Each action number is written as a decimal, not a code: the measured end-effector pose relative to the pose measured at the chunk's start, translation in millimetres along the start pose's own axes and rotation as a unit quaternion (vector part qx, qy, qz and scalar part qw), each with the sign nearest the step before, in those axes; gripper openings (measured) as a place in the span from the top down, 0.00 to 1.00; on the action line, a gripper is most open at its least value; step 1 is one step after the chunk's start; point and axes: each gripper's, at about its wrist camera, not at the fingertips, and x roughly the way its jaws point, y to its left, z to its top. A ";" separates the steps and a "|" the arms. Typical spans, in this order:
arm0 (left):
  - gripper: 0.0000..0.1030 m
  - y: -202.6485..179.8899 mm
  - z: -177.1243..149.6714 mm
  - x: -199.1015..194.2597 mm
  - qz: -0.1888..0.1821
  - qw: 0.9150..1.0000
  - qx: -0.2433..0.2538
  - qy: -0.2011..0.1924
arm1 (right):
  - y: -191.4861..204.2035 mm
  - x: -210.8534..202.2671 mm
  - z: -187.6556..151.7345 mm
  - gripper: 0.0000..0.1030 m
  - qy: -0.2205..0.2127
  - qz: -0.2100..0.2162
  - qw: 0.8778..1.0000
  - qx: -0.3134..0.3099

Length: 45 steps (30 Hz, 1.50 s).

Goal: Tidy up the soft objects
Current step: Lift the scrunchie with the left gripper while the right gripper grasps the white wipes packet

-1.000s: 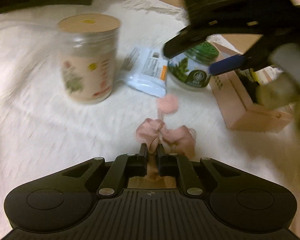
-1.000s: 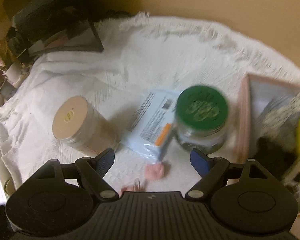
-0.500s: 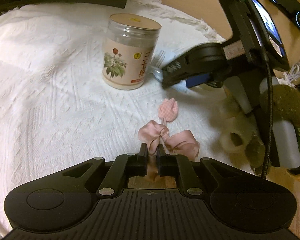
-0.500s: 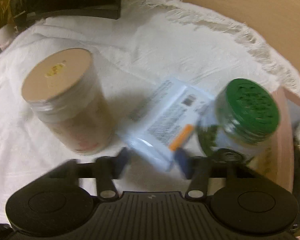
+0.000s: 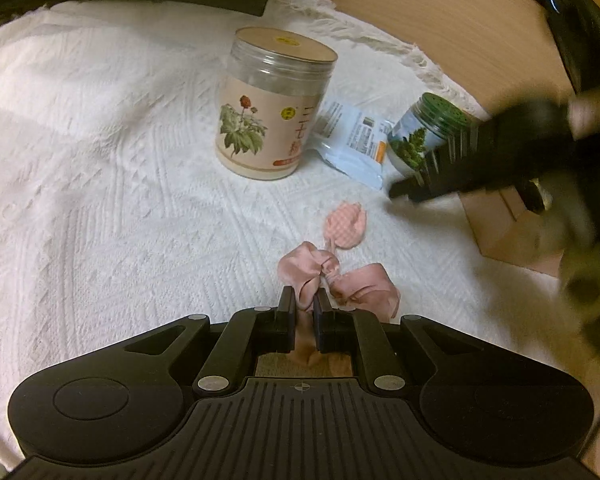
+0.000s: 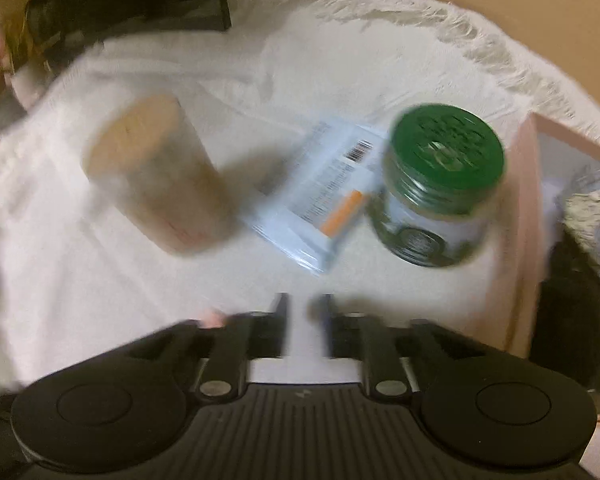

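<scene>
Pink bow (image 5: pixel 332 276) still pinched, right hand-held gripper (image 6: pixel 304 312) narrowed, reopening

Left tool (image 5: pixel 302 304): clamped on the pink satin bow (image 5: pixel 332 276)
Bow: lying on the white cloth (image 5: pixel 100 160)
Right tool (image 5: pixel 480 160): blurred, seemingly hovering beside the green-lidded jar (image 5: pixel 424 140)

A white woven cloth (image 5: pixel 100 168) with a fringed edge covers the worktop (image 5: pixel 440 12). The bare wood shows tan beyond it. The light is dim and warm.

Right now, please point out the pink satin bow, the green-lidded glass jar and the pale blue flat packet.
pink satin bow (image 5: pixel 364 288), left wrist view, right loop
green-lidded glass jar (image 6: pixel 446 148), right wrist view, lid top
pale blue flat packet (image 6: pixel 320 204), right wrist view, printed face
</scene>
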 end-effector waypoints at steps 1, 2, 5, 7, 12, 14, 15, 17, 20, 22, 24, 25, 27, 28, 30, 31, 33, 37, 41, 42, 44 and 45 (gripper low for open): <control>0.88 -0.5 0.5 0.1 0.000 1.000 0.001 0.000 | 0.6 -4.7 9.3 0.45 0.007 0.021 0.999 0.026; 0.88 -0.4 0.7 0.3 0.000 1.000 0.000 0.000 | -1.2 -7.9 21.8 0.32 0.012 0.037 0.997 0.061; 0.88 2.9 -0.3 -0.1 -0.007 1.000 -0.010 -0.004 | -7.5 -6.8 50.4 0.29 0.020 0.053 0.985 0.160; 0.88 4.5 -1.5 -0.4 -0.010 1.000 -0.015 -0.008 | -10.7 3.6 62.4 0.27 0.029 0.047 0.975 0.216; 0.88 3.7 -2.6 -0.6 -0.010 1.000 -0.021 -0.012 | -8.9 42.6 71.4 0.27 0.056 -0.024 0.953 0.298; 0.88 3.1 -2.9 -1.1 -0.009 1.000 -0.024 -0.013 | -11.0 51.0 70.2 0.22 0.052 -0.041 0.941 0.332; 0.88 3.6 -2.6 -0.7 -0.010 1.000 -0.025 -0.013 | -10.7 51.1 71.4 0.22 0.039 -0.056 0.938 0.339; 0.88 3.6 -3.0 -1.0 -0.010 1.000 -0.025 -0.014 | -11.3 54.6 75.8 0.21 0.025 -0.083 0.934 0.347; 0.88 4.7 -3.6 -1.5 -0.013 0.999 -0.028 -0.015 | -17.5 68.7 78.7 0.15 0.043 -0.084 0.925 0.367; 0.88 4.8 -3.3 -1.4 -0.013 0.999 -0.027 -0.015 | -11.8 73.0 82.0 0.14 0.051 -0.092 0.931 0.349; 0.88 4.4 -3.0 -1.5 -0.012 1.000 -0.025 -0.013 | -3.8 75.3 82.3 0.15 0.055 -0.101 0.941 0.320; 0.88 4.3 -2.7 -1.3 -0.012 1.000 -0.025 -0.012 | -1.0 75.8 81.9 0.15 0.056 -0.103 0.944 0.308; 0.88 4.8 -2.4 -1.1 -0.013 1.000 -0.023 -0.011 | 2.7 74.6 79.8 0.22 0.058 -0.107 0.950 0.289; 0.88 4.9 -2.4 -1.0 -0.013 1.000 -0.023 -0.011 | 3.6 73.5 79.0 0.25 0.059 -0.109 0.952 0.281; 0.88 4.9 -2.5 -0.5 -0.013 1.000 -0.023 -0.011 | 2.3 70.0 76.0 0.28 0.060 -0.100 0.956 0.271; 0.88 4.9 -2.5 -0.5 -0.013 1.000 -0.023 -0.011 | -0.7 66.5 72.5 0.29 0.059 -0.093 0.958 0.266; 0.88 4.8 -2.7 -0.5 -0.013 1.000 -0.023 -0.010 | -5.2 60.2 66.1 0.30 0.062 -0.082 0.963 0.249; 0.88 7.2 -1.5 -0.3 -0.017 0.999 -0.027 -0.006 | -0.1 47.9 42.0 0.30 0.077 -0.064 0.979 0.177; 0.88 9.9 4.0 -1.8 0.006 0.999 -0.033 -0.010 | 13.7 34.3 16.9 0.29 0.065 -0.056 0.993 0.080; 0.88 11.6 5.4 -1.5 0.008 0.999 -0.034 -0.011 | 15.9 30.7 10.7 0.28 0.050 -0.055 0.995 0.061; 0.87 13.9 9.4 2.4 0.006 0.999 -0.035 -0.007 | 18.4 27.7 3.6 0.24 0.019 -0.067 0.997 0.033; 0.87 14.1 11.2 4.2 0.005 0.999 -0.032 -0.004 | 20.1 28.2 3.2 0.20 0.008 -0.073 0.997 0.028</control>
